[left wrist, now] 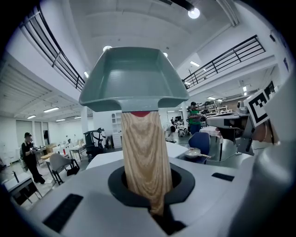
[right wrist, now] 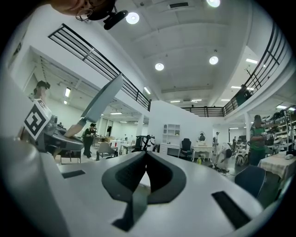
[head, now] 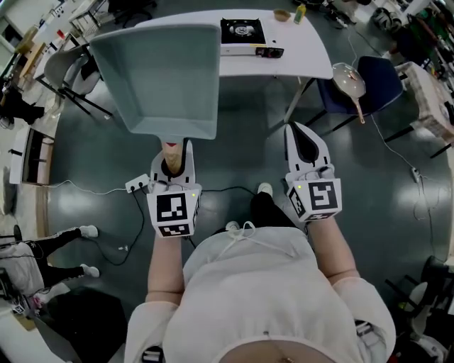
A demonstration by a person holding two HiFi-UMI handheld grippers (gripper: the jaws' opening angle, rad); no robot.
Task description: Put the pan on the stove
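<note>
A square grey-green pan (head: pixel 159 78) with a wooden handle (head: pixel 170 150) hangs in the air over the floor, in front of the table. My left gripper (head: pixel 174 157) is shut on that handle; in the left gripper view the handle (left wrist: pixel 145 157) rises from between the jaws up to the pan (left wrist: pixel 134 74). The black portable stove (head: pixel 242 32) sits on the white table (head: pixel 301 53), beyond and to the right of the pan. My right gripper (head: pixel 303 138) is shut and holds nothing. In the right gripper view its tips (right wrist: pixel 145 162) meet, and the pan (right wrist: pixel 101 99) shows at the left.
A blue chair (head: pixel 379 85) right of the table carries a second, round pan (head: pixel 347 78). Cables lie across the floor. Small items stand at the table's far edge (head: pixel 291 14). A grey chair (head: pixel 67 67) stands left of the table. People stand in the background.
</note>
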